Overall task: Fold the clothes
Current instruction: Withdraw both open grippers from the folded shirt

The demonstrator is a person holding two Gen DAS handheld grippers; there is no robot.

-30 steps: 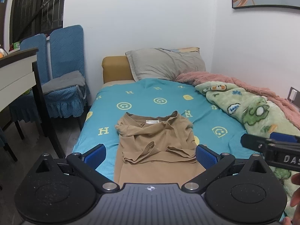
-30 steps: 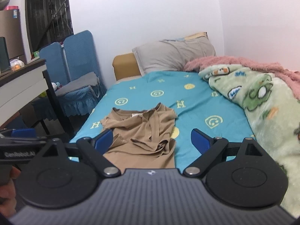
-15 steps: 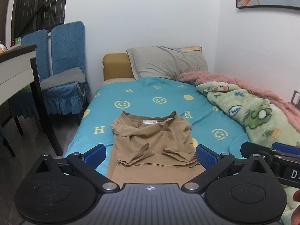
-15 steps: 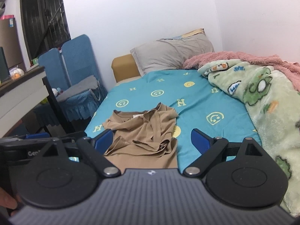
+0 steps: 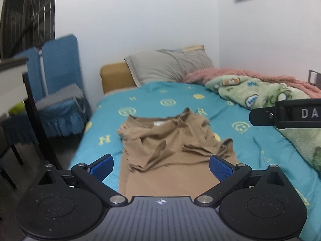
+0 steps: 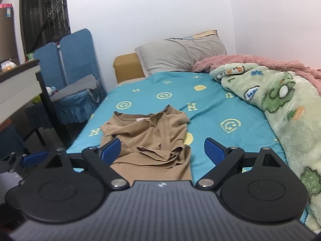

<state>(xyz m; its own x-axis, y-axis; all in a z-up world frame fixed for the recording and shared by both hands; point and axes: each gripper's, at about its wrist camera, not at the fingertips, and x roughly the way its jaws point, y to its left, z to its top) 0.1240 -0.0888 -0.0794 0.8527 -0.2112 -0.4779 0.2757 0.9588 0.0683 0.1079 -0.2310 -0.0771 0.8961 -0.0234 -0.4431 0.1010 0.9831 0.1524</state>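
Both grippers lower, nearer shirt (image 5: 172, 148).

Shirt (image 5: 176, 150) on bed (image 5: 260, 150); pillow (image 5: 170, 66) behind; blanket (image 6: 284, 108) right; chairs (image 6: 78, 76) left of bed.

Tan shirt (image 5: 176, 152): soft matt cloth, creased. Bedsheet (image 5: 256, 146): smooth printed cotton. Green blanket (image 6: 284, 108): fuzzy fleece. Left hand-held gripper (image 5: 161, 165): speckled matt black plastic, ribbed blue pads (image 5: 219, 167).
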